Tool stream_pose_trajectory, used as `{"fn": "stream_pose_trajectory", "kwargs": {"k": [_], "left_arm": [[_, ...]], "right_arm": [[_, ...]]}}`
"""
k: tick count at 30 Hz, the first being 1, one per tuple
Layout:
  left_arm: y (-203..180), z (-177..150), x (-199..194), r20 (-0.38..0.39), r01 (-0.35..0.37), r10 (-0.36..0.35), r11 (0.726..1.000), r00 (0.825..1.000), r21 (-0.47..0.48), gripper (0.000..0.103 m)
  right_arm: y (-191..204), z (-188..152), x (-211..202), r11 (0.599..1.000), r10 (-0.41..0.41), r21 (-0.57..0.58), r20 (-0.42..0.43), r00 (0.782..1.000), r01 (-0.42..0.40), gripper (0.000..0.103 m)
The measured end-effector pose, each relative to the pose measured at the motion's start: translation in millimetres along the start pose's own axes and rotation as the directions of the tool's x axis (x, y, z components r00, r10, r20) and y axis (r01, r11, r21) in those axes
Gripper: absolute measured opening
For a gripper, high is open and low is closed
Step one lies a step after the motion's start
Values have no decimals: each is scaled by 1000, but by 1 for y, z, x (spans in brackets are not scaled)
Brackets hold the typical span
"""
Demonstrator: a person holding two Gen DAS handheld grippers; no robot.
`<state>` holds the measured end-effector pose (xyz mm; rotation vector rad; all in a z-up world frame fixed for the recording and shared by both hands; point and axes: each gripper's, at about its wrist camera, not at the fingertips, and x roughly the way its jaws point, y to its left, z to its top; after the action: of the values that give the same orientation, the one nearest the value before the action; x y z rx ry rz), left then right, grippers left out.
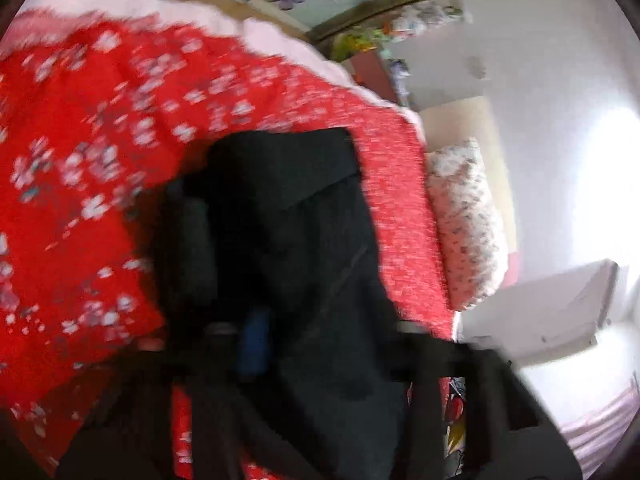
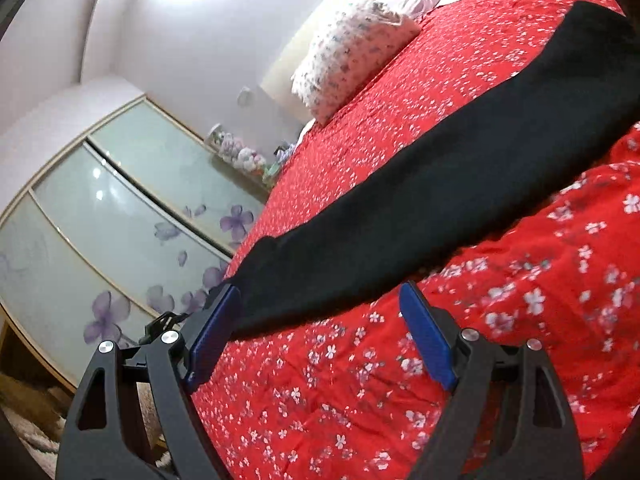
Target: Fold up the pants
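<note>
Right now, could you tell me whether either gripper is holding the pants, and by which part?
The left gripper looks closed on the black pants, at one end; blur hides which part. The right gripper is open at the other end, holding nothing.

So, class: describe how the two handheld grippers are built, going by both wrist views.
The right gripper has two black angular finger arms with triangular cut-outs, silver round bolts and ribbed blue pads. The left gripper is blurred: dark arms and one blue pad show.
</note>
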<state>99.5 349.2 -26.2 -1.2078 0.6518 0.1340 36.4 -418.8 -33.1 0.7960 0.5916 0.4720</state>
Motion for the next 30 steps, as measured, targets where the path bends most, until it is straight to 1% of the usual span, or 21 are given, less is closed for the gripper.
{"fn": "stream_pose_trajectory", "kwargs": {"k": [2, 4, 7, 9, 12, 14, 15, 16, 17, 19, 20, 21, 22, 23, 24, 25, 26, 27, 28, 29, 30], "left_arm": [[7, -3, -2, 10, -16, 16, 1000, 1000, 1, 9], [12, -7, -9, 28, -27, 26, 999, 999, 18, 6], [6, -12, -20, 60, -49, 45, 997, 997, 67, 5], [-5, -19, -31, 87, -62, 51, 990, 995, 127, 4], [-8, -27, -44, 116, -75, 54, 980, 992, 183, 4], [-2, -28, -42, 130, -133, 106, 967, 986, 219, 5], [3, -29, -35, 132, -177, 149, 956, 980, 234, 5], [8, -31, -26, 127, -203, 176, 947, 976, 248, 8], [10, -34, -23, 151, -201, 165, 941, 975, 273, 9], [3, -42, -26, 186, -231, 178, 920, 966, 317, 11], [-1, -44, -27, 193, -235, 179, 914, 965, 329, 16], [-5, -46, -29, 196, -233, 175, 914, 965, 332, 19], [-6, -48, -36, 202, -223, 163, 917, 966, 329, 33], [-9, -52, -45, 226, -228, 159, 918, 961, 324, 52], [-13, -56, -53, 248, -229, 151, 919, 957, 322, 57], [-17, -66, -66, 276, -208, 118, 922, 954, 325, 62], [-21, -75, -72, 277, -185, 90, 923, 957, 337, 65], [-26, -83, -76, 266, -162, 68, 923, 962, 350, 66], [-29, -96, -81, 241, -121, 31, 921, 970, 371, 70], [-32, -109, -83, 214, -85, 1, 918, 977, 387, 73], [-35, -124, -82, 176, -41, -33, 915, 984, 401, 76]], "right_arm": [[2, -2, 1, 1000, 4, -2, -7, 1000, -4, 84], [2, -3, -2, 1000, 9, 1, -5, 1000, -9, 84], [1, -2, -2, 1000, 17, 8, 0, 1000, -17, 84], [1, -4, -2, 1000, 22, 6, -3, 1000, -22, 84], [3, -7, -1, 1000, 30, -7, -17, 999, -30, 84], [3, -7, 2, 1000, 19, -18, -30, 999, -20, 84], [3, -7, 2, 1000, 16, -20, -32, 999, -17, 84], [3, -7, 1, 1000, 15, -19, -34, 999, -16, 84], [3, -5, 0, 1000, 11, -13, -32, 999, -12, 84], [1, 1, -10, 1000, -16, 24, 1, 1000, 16, 84], [-3, 9, -22, 998, -36, 51, 47, 998, 33, 84], [-6, 19, -35, 995, -77, 72, 105, 992, 69, 84], [-9, 27, -47, 991, -112, 93, 149, 982, 99, 84], [-17, 42, -66, 981, -164, 136, 220, 962, 136, 84], [-23, 51, -79, 971, -206, 173, 262, 943, 164, 84], [-31, 62, -95, 951, -273, 229, 303, 913, 208, 81], [-42, 74, -113, 916, -359, 307, 337, 870, 259, 79], [-49, 80, -123, 895, -400, 350, 355, 845, 277, 77], [-56, 86, -132, 874, -440, 383, 365, 820, 299, 72], [-66, 94, -140, 835, -507, 426, 351, 787, 348, 72], [-71, 99, -143, 814, -539, 445, 337, 771, 375, 72]]}}
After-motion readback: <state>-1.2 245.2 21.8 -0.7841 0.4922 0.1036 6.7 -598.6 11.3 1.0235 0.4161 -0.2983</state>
